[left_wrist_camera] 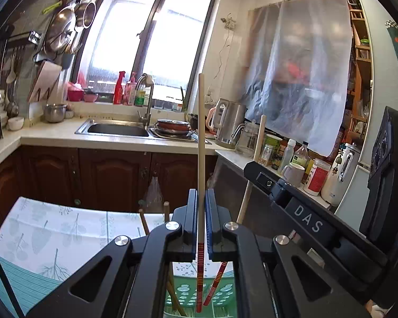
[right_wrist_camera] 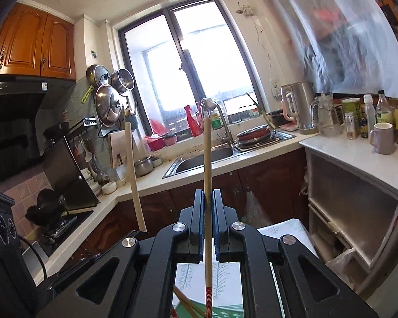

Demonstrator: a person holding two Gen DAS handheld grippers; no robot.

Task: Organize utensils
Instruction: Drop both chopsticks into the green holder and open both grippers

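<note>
Now each gripper is closed tight on one upright chopstick: the left gripper (left_wrist_camera: 201,222) on the left chopstick (left_wrist_camera: 200,143), the right gripper (right_wrist_camera: 207,222) on the right chopstick (right_wrist_camera: 207,164), both above the green holder (left_wrist_camera: 220,294). Lower them level, tips together, into the holder.

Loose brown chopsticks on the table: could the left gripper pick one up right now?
Probably not: the left gripper is already shut on a red-banded chopstick, so the brown chopsticks must wait.
</note>
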